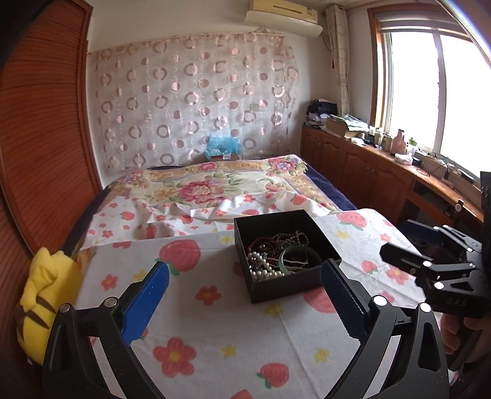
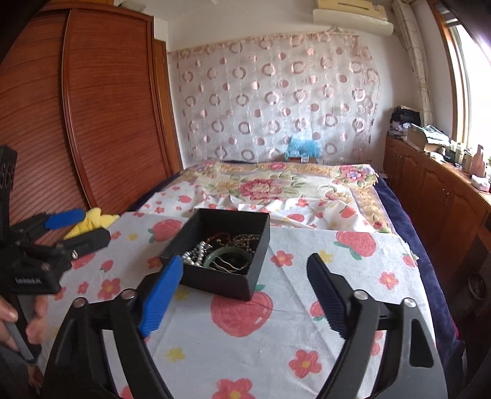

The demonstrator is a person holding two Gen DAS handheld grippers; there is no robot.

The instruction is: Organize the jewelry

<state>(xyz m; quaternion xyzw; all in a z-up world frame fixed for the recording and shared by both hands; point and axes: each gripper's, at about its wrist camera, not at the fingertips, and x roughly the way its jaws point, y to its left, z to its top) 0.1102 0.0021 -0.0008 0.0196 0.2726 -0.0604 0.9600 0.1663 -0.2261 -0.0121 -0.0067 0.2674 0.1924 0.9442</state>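
Readable text is sparse. In the right wrist view, the black plastic body of the left gripper (image 2: pixel 78 227), held by a hand (image 2: pixel 18 319) at the left edge, carries a small white label that looks like "GenRobot.AI"; the letters are tiny and soft, so treat that reading as tentative. In the left wrist view, the black plastic body of the right gripper (image 1: pixel 402 236) has faint embossed characters on its near face, roughly "DAS", low contrast and not certain. The cream wall-mounted air conditioner (image 1: pixel 284 13) shows no legible marking. Items on the wooden window counter (image 1: pixel 383 153) are too small to read.
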